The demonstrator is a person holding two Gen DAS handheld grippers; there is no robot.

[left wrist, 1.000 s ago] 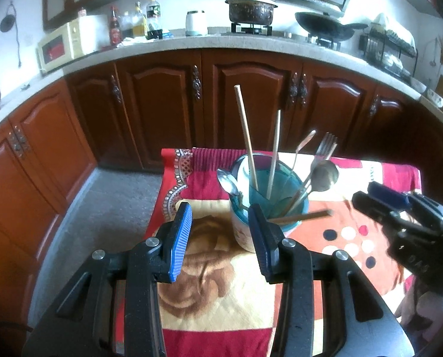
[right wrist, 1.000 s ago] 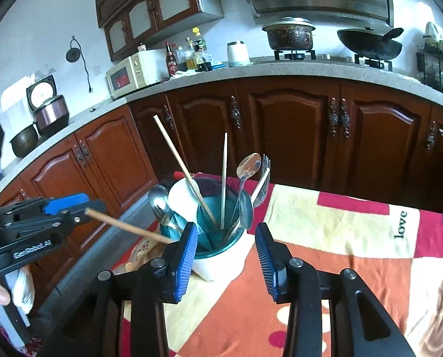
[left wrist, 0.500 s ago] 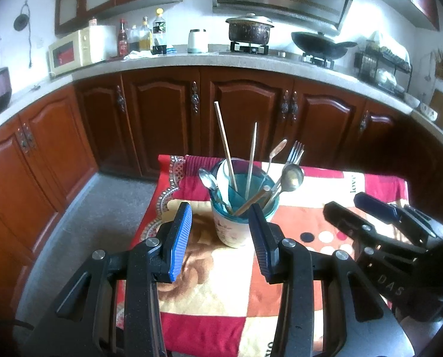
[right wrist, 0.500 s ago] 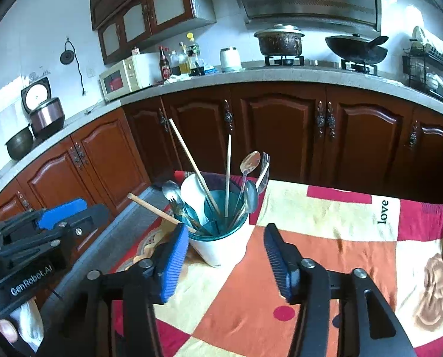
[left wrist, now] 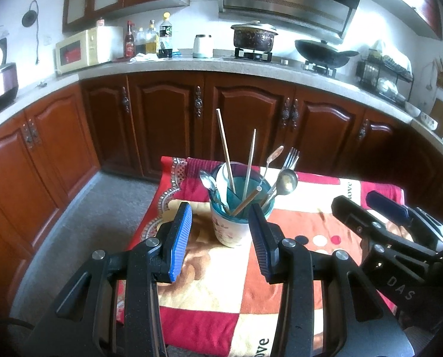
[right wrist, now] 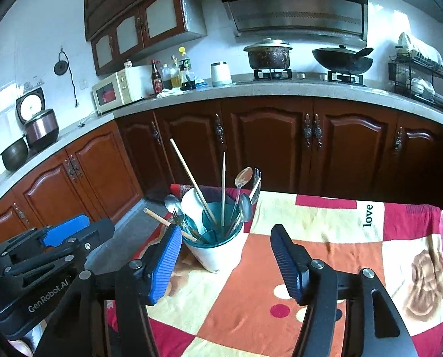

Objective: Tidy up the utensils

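While both hover level before the utensil cup (left wrist: 232, 226), left claw (left wrist: 220, 238) and right claw (right wrist: 226, 255) spread, empty.

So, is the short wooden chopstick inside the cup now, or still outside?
Inside. The short chopstick leans in the cup with the other utensils; both grippers are open and empty.

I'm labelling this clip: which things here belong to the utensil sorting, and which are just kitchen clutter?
Job:
utensil cup
chopsticks
spoons
fork
left tool, open
right tool, open

Lying about:
microwave
bottles
pot
wok
rice cooker
dish rack
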